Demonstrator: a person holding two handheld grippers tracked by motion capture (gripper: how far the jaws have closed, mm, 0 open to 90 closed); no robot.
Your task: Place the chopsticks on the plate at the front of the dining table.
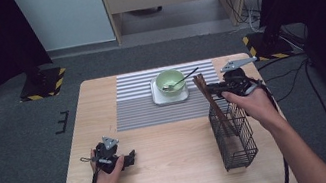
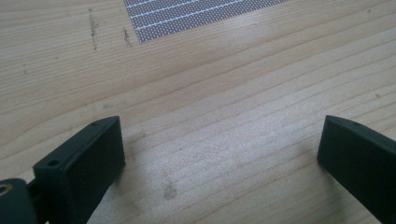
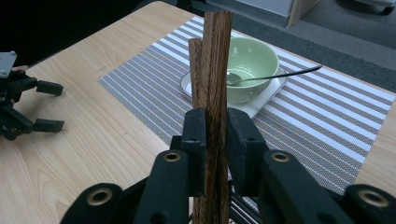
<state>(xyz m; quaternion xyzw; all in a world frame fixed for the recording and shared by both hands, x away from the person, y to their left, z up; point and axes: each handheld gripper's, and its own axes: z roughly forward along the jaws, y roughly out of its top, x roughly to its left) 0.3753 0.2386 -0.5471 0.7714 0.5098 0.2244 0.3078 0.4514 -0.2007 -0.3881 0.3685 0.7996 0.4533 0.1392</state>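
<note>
Wooden chopsticks [image 3: 212,70] pinched by right gripper [image 3: 215,135], black wire basket [image 1: 232,135], left gripper [image 2: 219,154] spread

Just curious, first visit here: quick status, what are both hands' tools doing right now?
Right gripper shut on wooden chopsticks, lower ends in wire basket. Left gripper open, resting on bare table. Nothing in the way; bowl with spoon apart.

Dark grainy wooden chopsticks [image 3: 212,79]; black wire-mesh basket [image 1: 232,135]; glossy green bowl [image 3: 247,65]; pale matt wood table [image 1: 175,170].
</note>
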